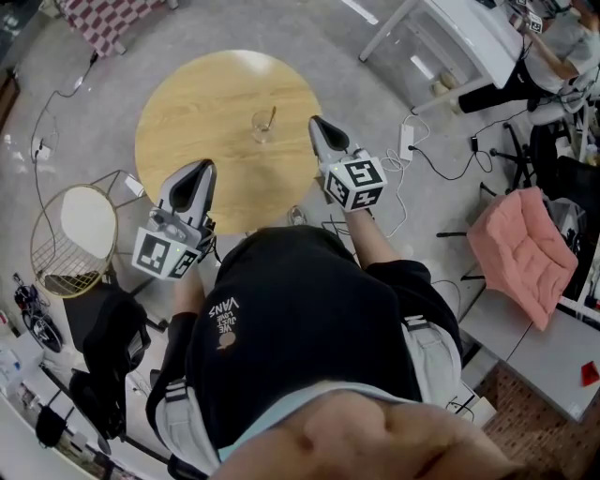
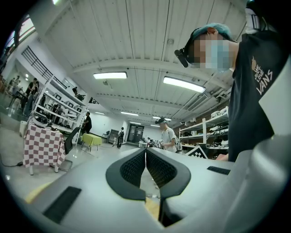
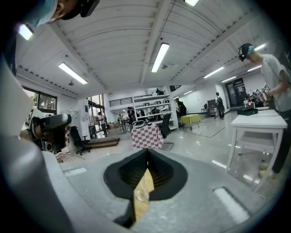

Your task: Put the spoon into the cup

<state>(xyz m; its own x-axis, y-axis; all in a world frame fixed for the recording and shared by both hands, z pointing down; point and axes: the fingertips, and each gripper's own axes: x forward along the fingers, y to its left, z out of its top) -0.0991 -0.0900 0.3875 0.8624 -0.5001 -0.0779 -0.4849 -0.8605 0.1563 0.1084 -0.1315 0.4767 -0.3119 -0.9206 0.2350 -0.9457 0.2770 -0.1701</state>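
A clear glass cup (image 1: 260, 127) stands near the far middle of the round wooden table (image 1: 197, 112). The spoon (image 1: 271, 117) stands in it, its handle leaning to the right. My left gripper (image 1: 202, 167) hovers over the table's near left edge, jaws shut and empty. My right gripper (image 1: 316, 122) is by the table's right edge, just right of the cup, also shut with nothing held. In the left gripper view the left gripper (image 2: 145, 150) shows closed pads. In the right gripper view the right gripper (image 3: 147, 153) is closed, with the cup (image 3: 141, 194) low in the gap.
A gold wire basket with a white top (image 1: 77, 230) stands left of the table. Cables and a power strip (image 1: 407, 141) lie on the floor to the right. A pink cushion (image 1: 520, 248) and a white table (image 1: 464, 28) are farther right, a checkered-cloth table (image 1: 103, 21) at the back.
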